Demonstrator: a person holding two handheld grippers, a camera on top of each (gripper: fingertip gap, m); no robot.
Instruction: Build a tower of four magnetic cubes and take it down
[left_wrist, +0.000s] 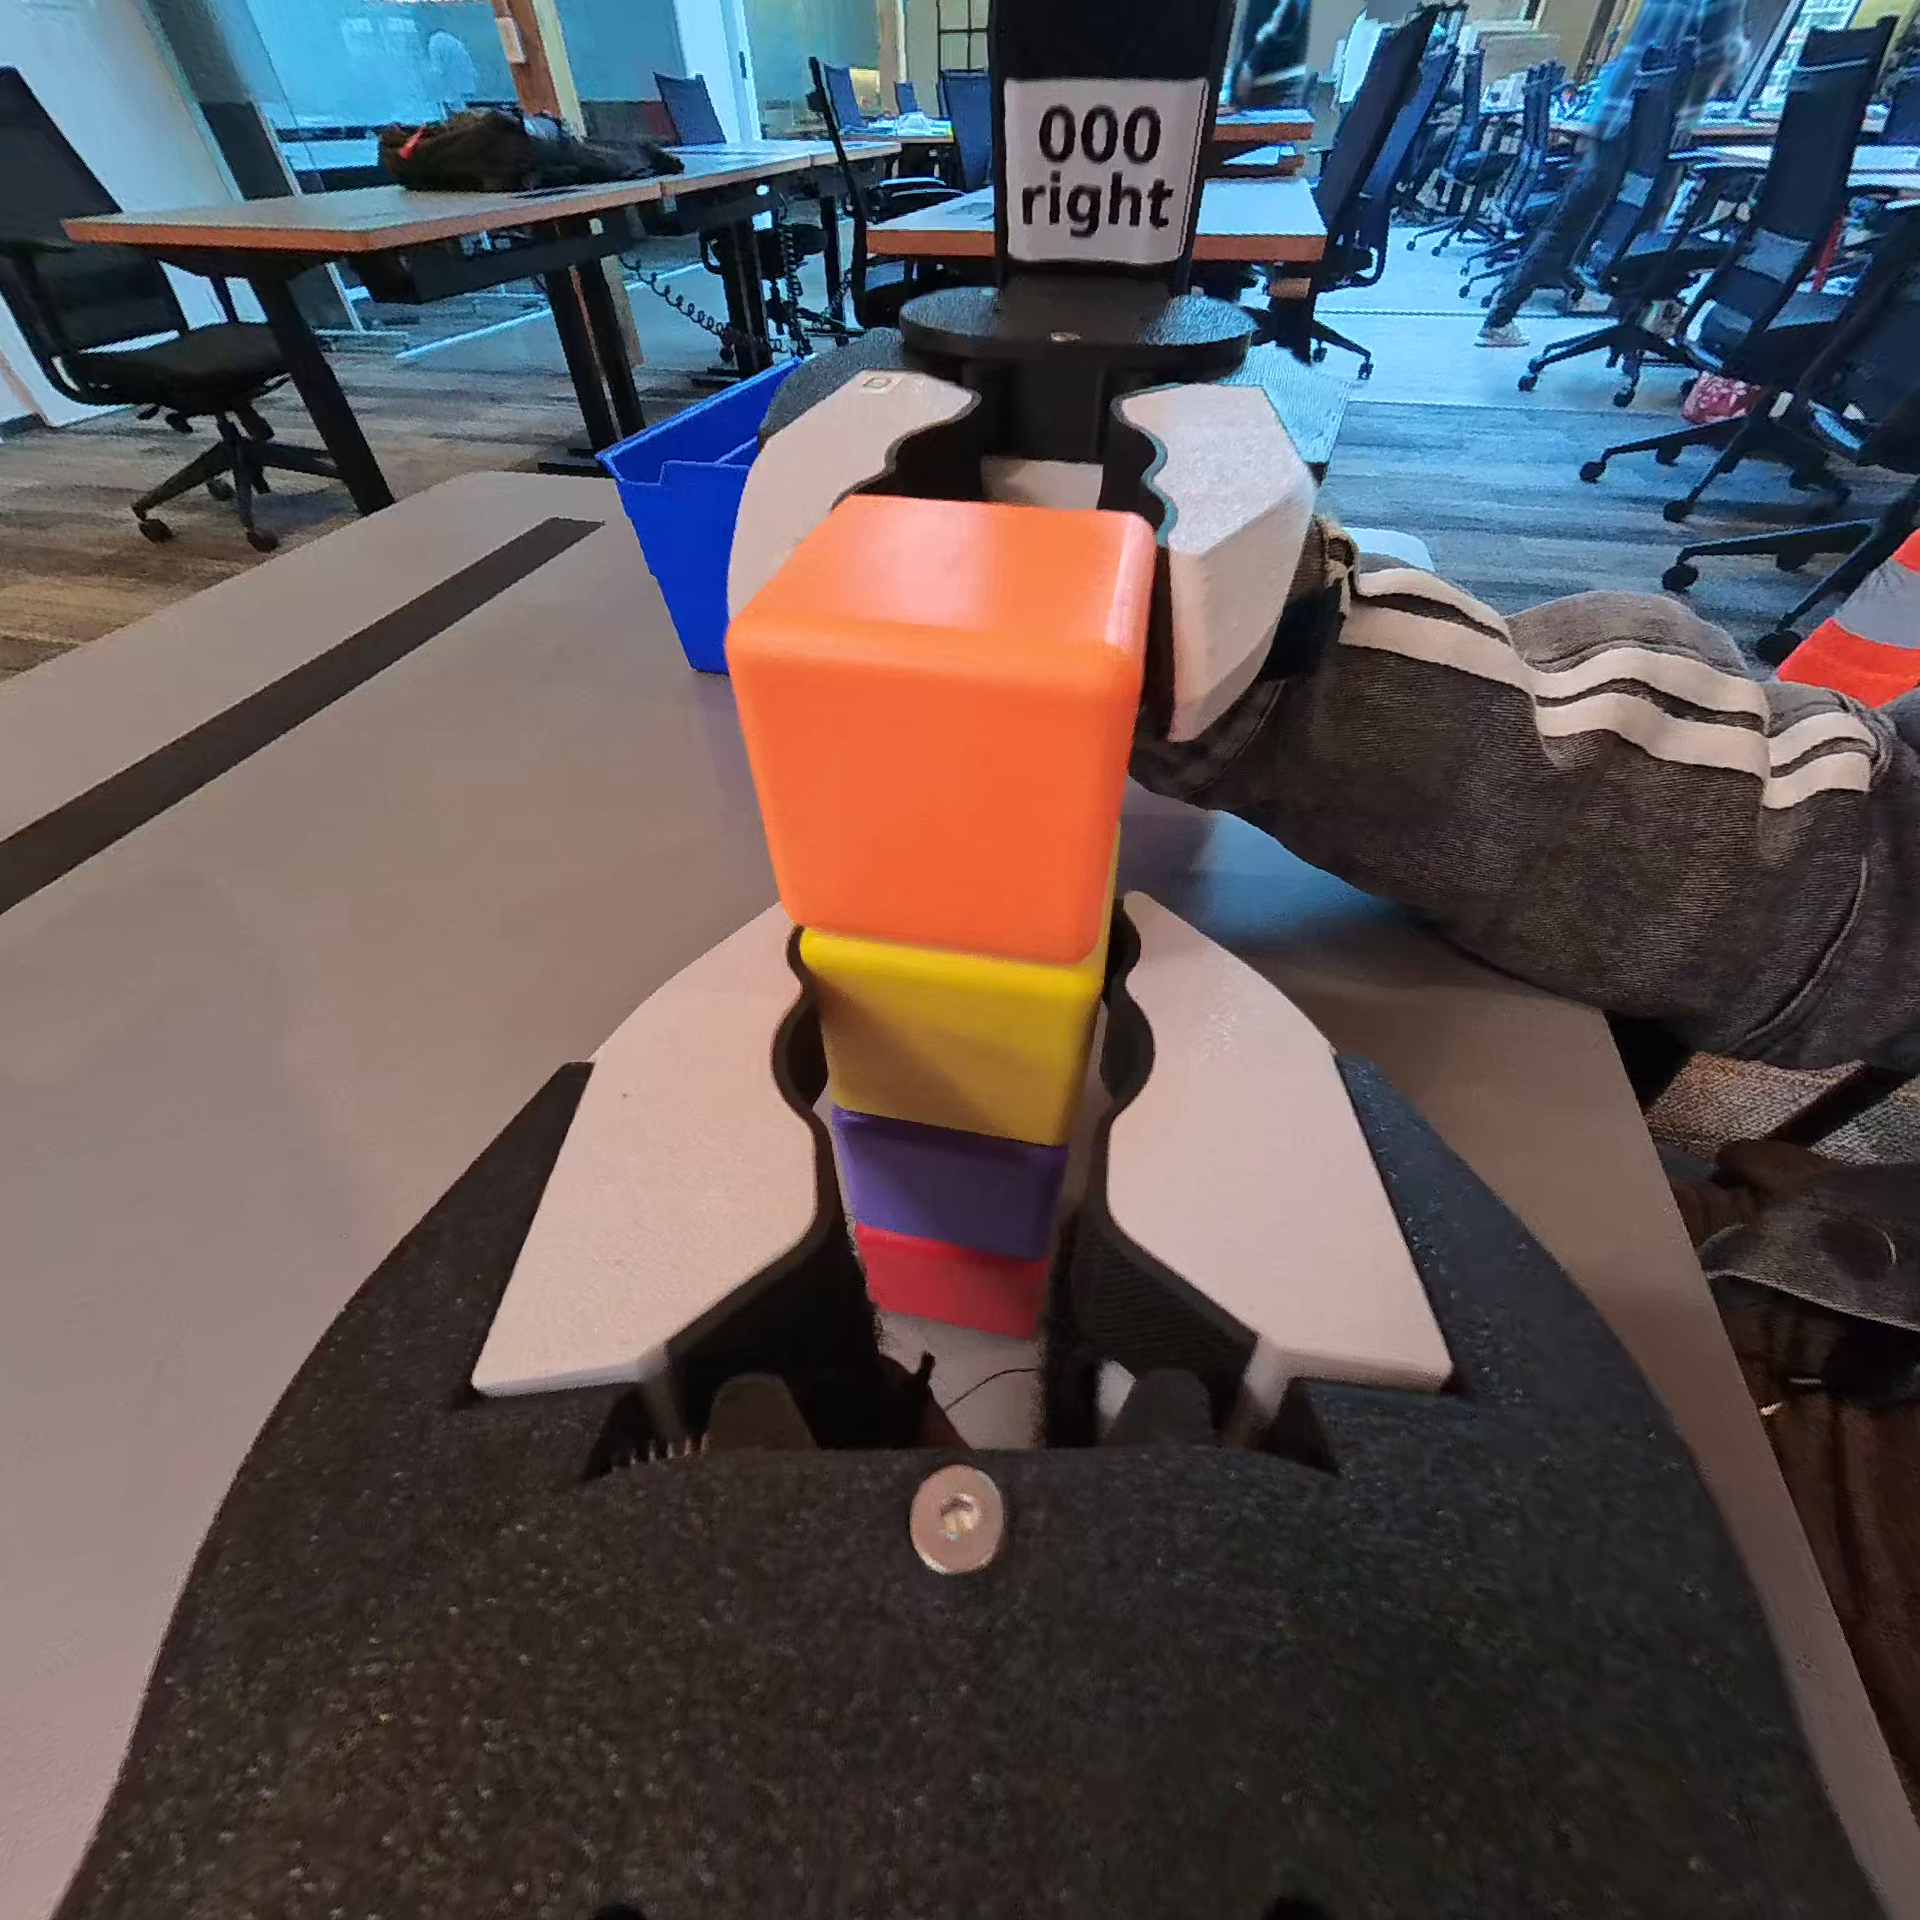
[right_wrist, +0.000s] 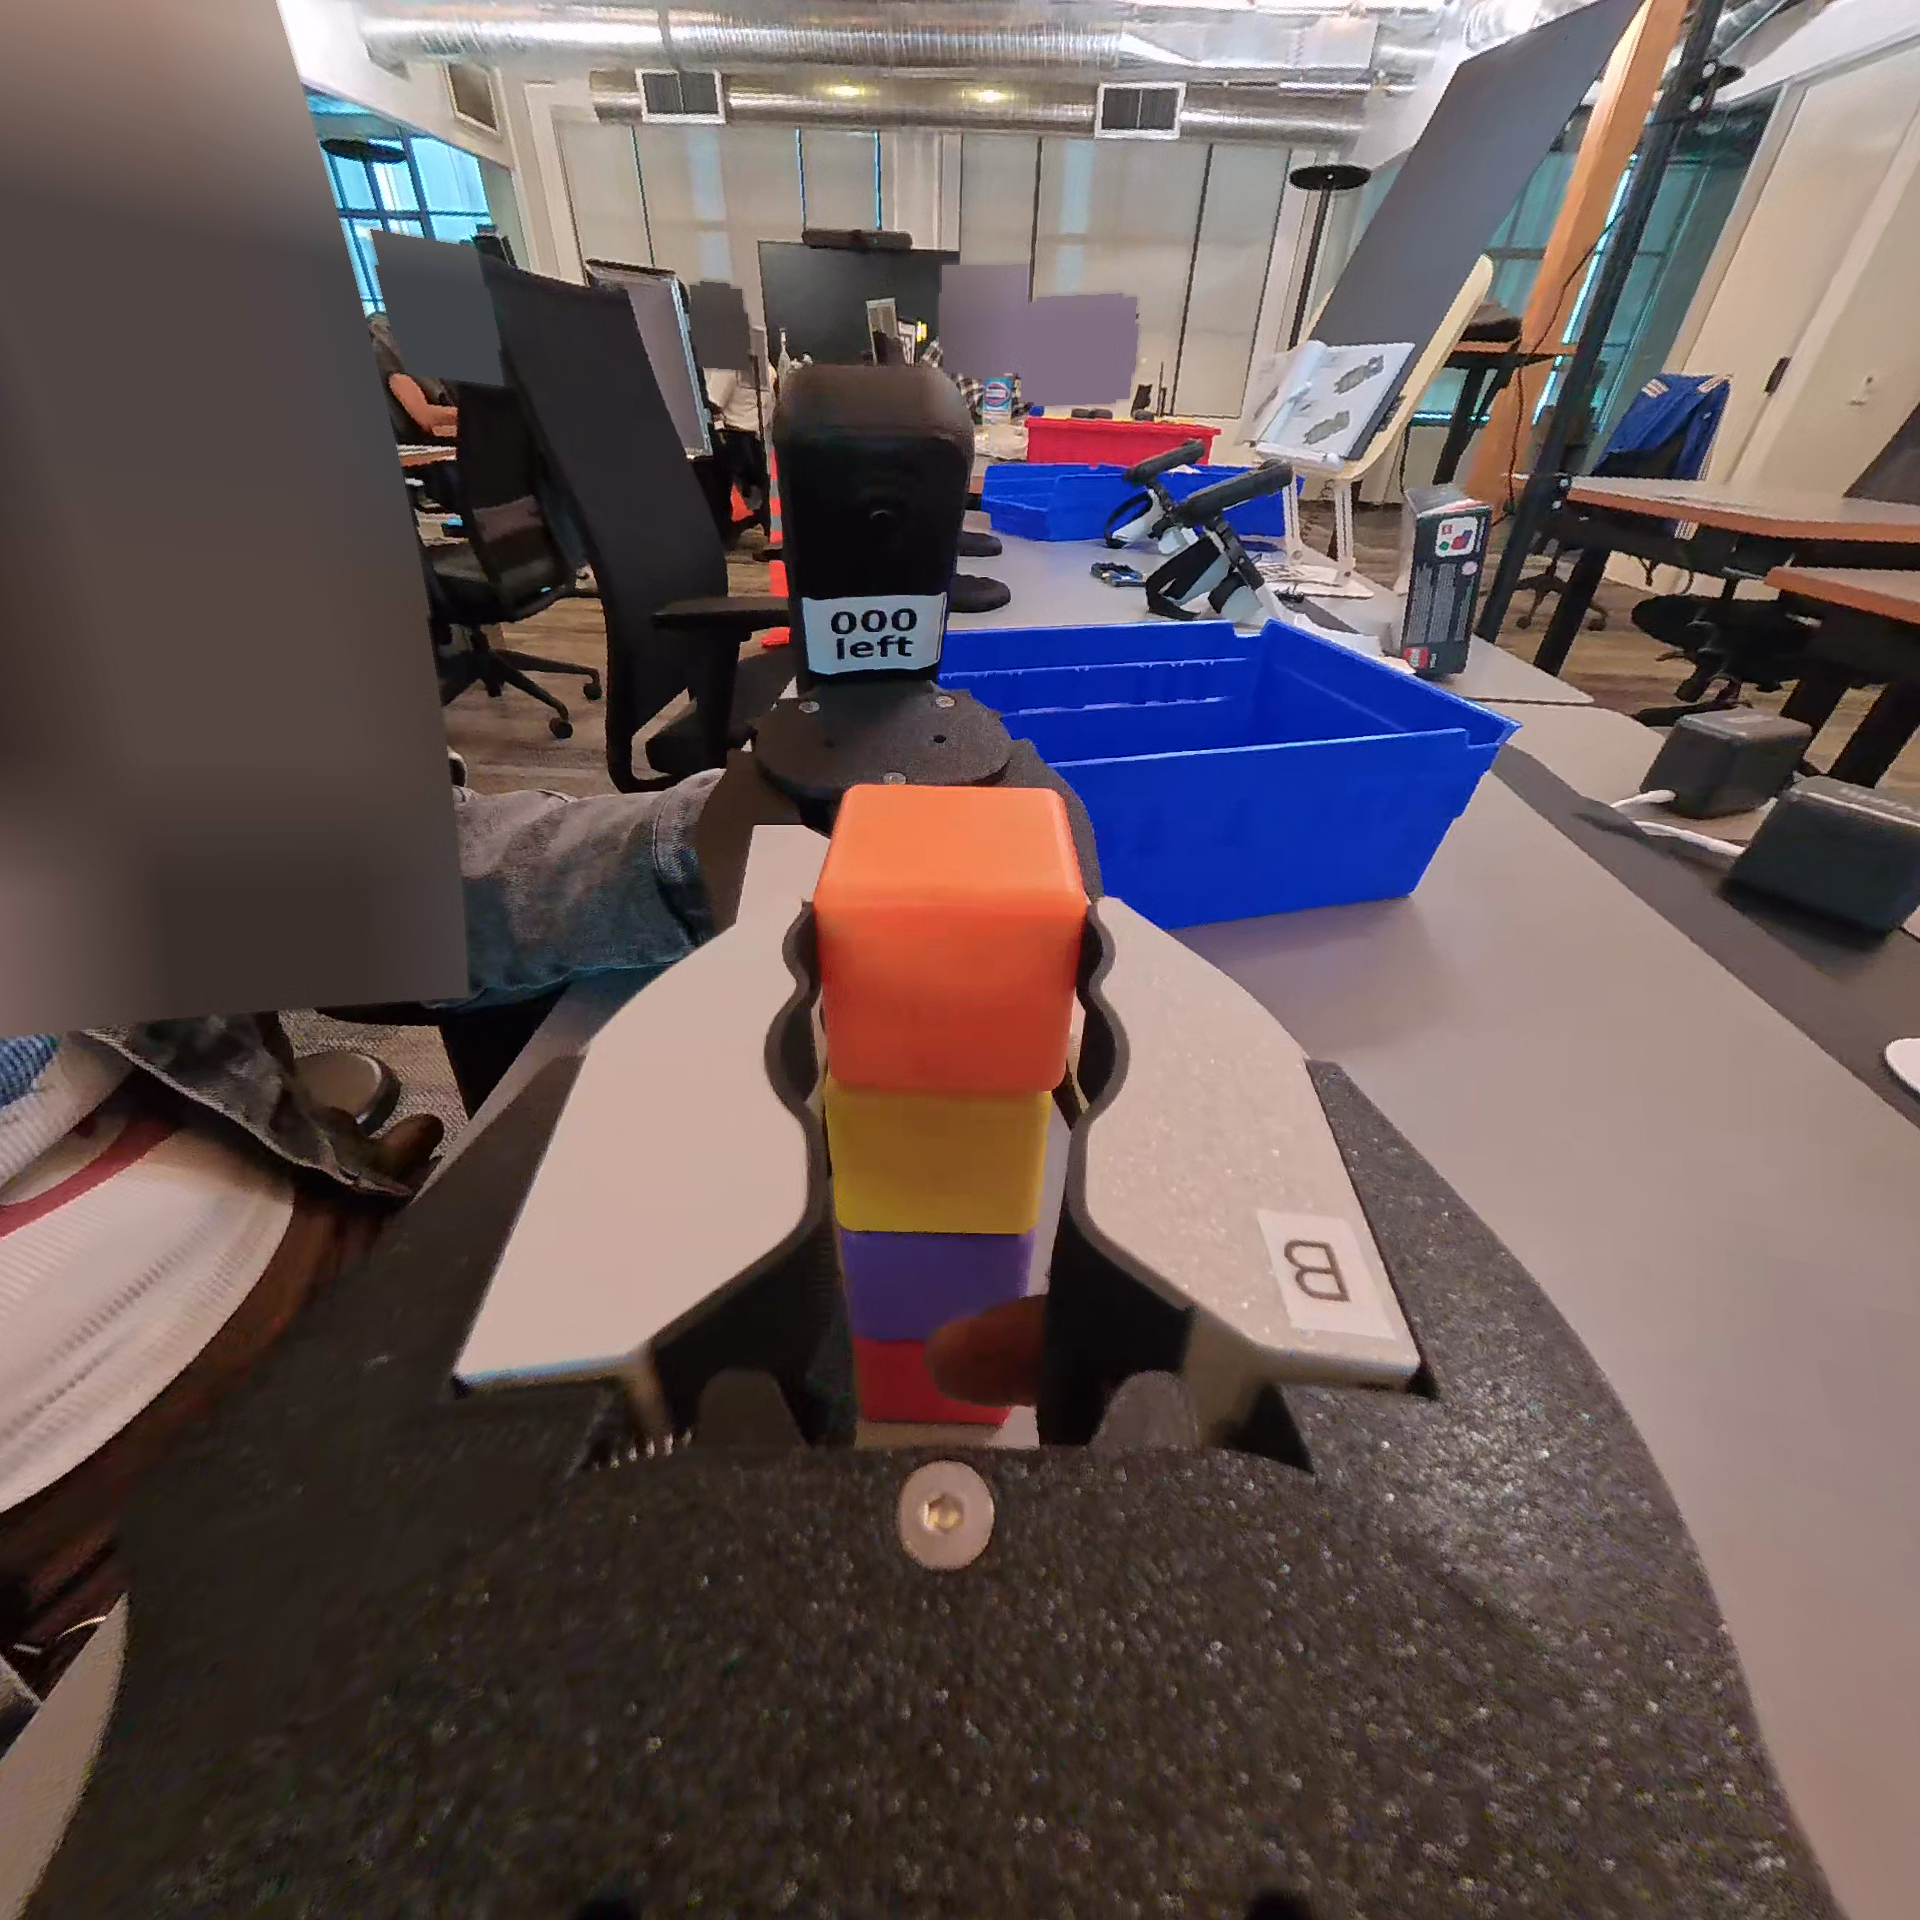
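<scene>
Orange tops the stack: the orange cube sits on a yellow cube, which sits on a purple cube, with a red cube at the bottom, all four standing upright as one tower on the grey table. The tower looks complete, so the step in hand appears to be the start of taking it down.

The right gripper has its jaws narrowed onto the orange cube, with the dark pads pressed against its two sides. The left gripper comes from the opposite side, a level lower, and its fingers close on the yellow cube, which fills the space between them. In the left wrist view the right gripper's white fingers wrap the orange cube from behind, which agrees with that hold. A blue bin stands on the table just beyond the tower, near but not touching it.

Since the cubes are magnetic, the next move likely calls for the left gripper to hold the lower cubes steady while the right one breaks the orange cube free, by a pull upward or perhaps a tilt or slide to loosen the magnetic bond. If the yellow cube is not held firmly, the lower cubes may lift along with the top one, or the tower may tip. Where the freed cube should go cannot be told from this moment; the table beside the tower or the bin are both at hand.
</scene>
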